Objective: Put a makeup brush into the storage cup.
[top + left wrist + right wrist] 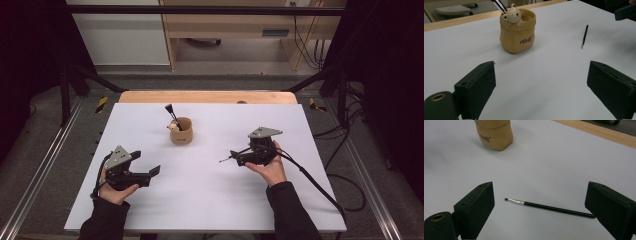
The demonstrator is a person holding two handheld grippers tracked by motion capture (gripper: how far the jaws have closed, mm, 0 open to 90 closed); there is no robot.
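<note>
1. Step in hand: approach to pick up. My right hand-held gripper (pixel 540 213) is released, jaws spread wide, low over the tabletop (pixel 564 160). The brush (pixel 549 206) lies flat on the tabletop between the jaws, not yet touched by either.
2. My left hand-held gripper (pixel 541 92) is also released and holds nothing. It hangs over bare tabletop, pointed toward the cup (pixel 518 31) and well apart from it.
3. Brush location: in the high view the brush (pixel 226 159) lies just off the tips of my right hand-held gripper (pixel 239 157), to the right of the cup (pixel 181 131) and nearer to me.
4. Brush appearance: a thin black handle, a short silver ferrule and a small dark tip. The tip end points toward the jaw at the left of the right gripper view; the handle end runs close to the jaw at the right.
5. Next move, as I judge it: lower until the jaw pads straddle the handle, then clench on it. The handle is thin and lies flat, so the pads must come right down to the surface or they will shut above it.
6. The cup already holds another tool (pixel 170 113) standing upright, beside a small bear figure (pixel 512 16) at its rim. It is the likely place for the brush.
</note>
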